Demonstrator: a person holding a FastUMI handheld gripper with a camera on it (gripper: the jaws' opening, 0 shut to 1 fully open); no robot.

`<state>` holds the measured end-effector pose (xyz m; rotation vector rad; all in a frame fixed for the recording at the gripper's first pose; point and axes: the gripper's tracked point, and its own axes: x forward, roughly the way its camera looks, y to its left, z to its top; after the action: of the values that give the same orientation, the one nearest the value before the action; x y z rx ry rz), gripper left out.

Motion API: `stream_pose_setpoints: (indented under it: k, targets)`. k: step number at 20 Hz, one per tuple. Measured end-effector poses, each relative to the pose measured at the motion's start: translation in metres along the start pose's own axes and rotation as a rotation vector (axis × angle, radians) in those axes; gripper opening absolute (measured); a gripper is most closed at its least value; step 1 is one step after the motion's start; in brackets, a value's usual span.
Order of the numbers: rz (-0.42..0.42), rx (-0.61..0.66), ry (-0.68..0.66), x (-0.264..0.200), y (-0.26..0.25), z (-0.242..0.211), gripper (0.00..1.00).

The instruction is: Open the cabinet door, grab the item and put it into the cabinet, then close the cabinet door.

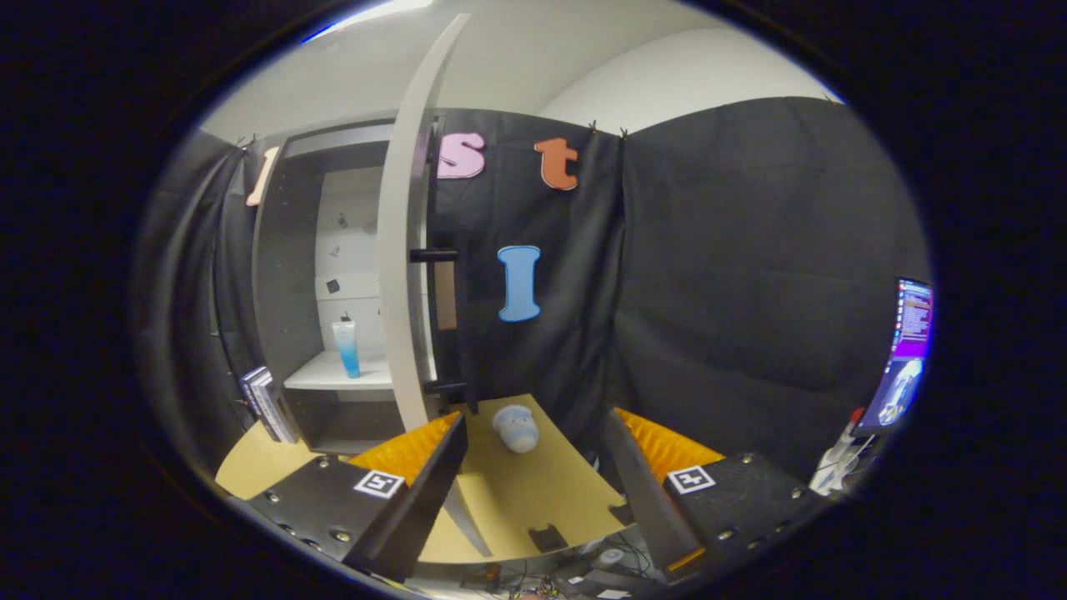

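Beyond the tongs [533, 467], which are held wide apart and grasp nothing, the cabinet door [406, 250] is seen swung open, edge-on, with its dark bar handle [446, 321] facing the cloth wall; the cabinet [292, 275] interior is exposed, and a blue-tinted tube [347, 348] stands on its white shelf [342, 375]. The item, a small pale plush toy [517, 428], lies on the desk [525, 492] just ahead of the fingers and close to the foot of the door; it is judged that the door step is done and the grab is in hand. The tongs should be brought forward and down with the toy centred between the fingers; the closing is best done across its soft middle, gently enough that it is not squeezed out; the door edge beside the near finger should be kept clear of during the approach.
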<state>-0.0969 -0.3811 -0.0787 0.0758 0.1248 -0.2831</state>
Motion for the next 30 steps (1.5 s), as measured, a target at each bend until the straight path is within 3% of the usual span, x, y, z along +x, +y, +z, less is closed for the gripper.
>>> stream_pose_setpoints:
  k: [12,30]
  targets:
    - [0.175,0.006,-0.067,0.004,0.053,0.017,0.96]
    - [0.546,0.041,-0.025,0.009,0.219,0.003,1.00]
